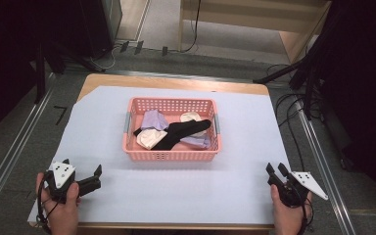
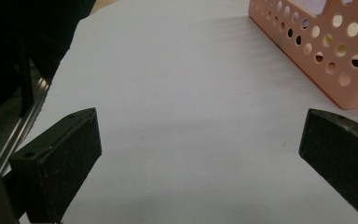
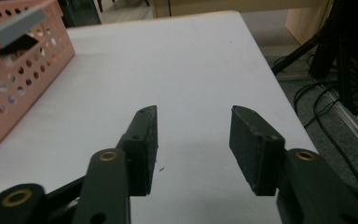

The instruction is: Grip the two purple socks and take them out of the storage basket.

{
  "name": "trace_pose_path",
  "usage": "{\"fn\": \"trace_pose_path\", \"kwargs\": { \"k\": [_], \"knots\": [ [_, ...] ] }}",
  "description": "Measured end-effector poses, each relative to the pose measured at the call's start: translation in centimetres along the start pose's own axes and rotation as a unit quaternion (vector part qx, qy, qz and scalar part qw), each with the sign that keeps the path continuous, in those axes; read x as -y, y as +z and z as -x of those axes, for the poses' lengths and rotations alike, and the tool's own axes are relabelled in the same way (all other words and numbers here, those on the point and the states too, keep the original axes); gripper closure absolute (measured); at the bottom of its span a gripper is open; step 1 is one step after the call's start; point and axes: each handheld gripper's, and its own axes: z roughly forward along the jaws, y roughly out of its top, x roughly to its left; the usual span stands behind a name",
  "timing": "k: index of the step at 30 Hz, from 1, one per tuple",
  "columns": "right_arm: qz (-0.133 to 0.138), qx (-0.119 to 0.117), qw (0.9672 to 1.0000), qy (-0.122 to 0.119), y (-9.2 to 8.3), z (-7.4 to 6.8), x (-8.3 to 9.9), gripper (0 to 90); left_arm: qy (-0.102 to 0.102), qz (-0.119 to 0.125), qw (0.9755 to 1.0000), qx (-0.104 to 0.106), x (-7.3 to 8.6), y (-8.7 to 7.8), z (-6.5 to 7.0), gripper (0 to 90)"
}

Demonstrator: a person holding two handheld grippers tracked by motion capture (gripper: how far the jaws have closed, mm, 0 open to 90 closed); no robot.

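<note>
Left gripper (image 1: 81, 178) and right gripper (image 1: 276, 175) flank the pink basket (image 1: 142, 155), apart

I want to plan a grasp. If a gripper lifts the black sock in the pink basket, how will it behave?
The black sock is probably floppy: it drapes limply across the other cloth pieces in the pink basket, so its ends would likely hang down. It looks thin and light. Since it overlaps the cream sock, lifting it may drag that one along.

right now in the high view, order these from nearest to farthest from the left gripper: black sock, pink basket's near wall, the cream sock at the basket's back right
1. pink basket's near wall, facing the left gripper
2. black sock, middle of the basket
3. cream sock, back right corner
</note>
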Motion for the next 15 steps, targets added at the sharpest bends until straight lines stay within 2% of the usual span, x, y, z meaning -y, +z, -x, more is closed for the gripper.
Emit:
{"fn": "trace_pose_path", "kwargs": {
  "k": [1, 2, 5, 7, 10, 13, 14, 15],
  "knots": [
    [0.011, -0.004, 0.9999, -0.004, 0.0, 0.1, -0.1, 57.0, 0.002, -0.002, 1.0, 0.004, 0.0, 0.0, 0.0, 0.0],
    [0.01, -0.005, 0.9999, 0.005, -0.2, -0.1, -0.2, 57.7, 0.002, -0.003, 1.0, 0.009, 0.0, 0.0, -0.1, 0.0],
    [0.027, -0.013, 0.9995, -0.012, -0.3, -0.7, -0.6, 60.8, 0.008, -0.009, 0.9998, 0.017, -0.1, 0.1, 0.0, 0.0],
    [0.015, -0.034, 0.9992, -0.012, -0.3, -1.3, -1.0, 61.4, 0.01, -0.011, 0.9997, 0.021, -0.1, 0.2, 0.0, 0.0],
    [0.006, -0.029, 0.999, -0.033, -0.3, -2.5, -1.7, 61.4, 0.013, -0.013, 0.9996, 0.021, -0.1, 0.3, 0.0, 0.0],
    [0.013, -0.037, 0.9987, -0.034, -0.3, -3.1, -2.2, 61.6, 0.013, -0.019, 0.9994, 0.026, -0.1, 0.4, 0.1, 0.0],
    [0.001, -0.054, 0.9981, -0.028, -0.2, -3.7, -2.9, 62.5, 0.011, -0.024, 0.9993, 0.028, -0.2, 0.4, 0.0, 0.4],
    [0.001, -0.054, 0.9981, -0.028, -0.2, -3.7, -2.9, 62.5, 0.011, -0.024, 0.9993, 0.028, -0.2, 0.4, 0.0, 0.3]
  ]
}}
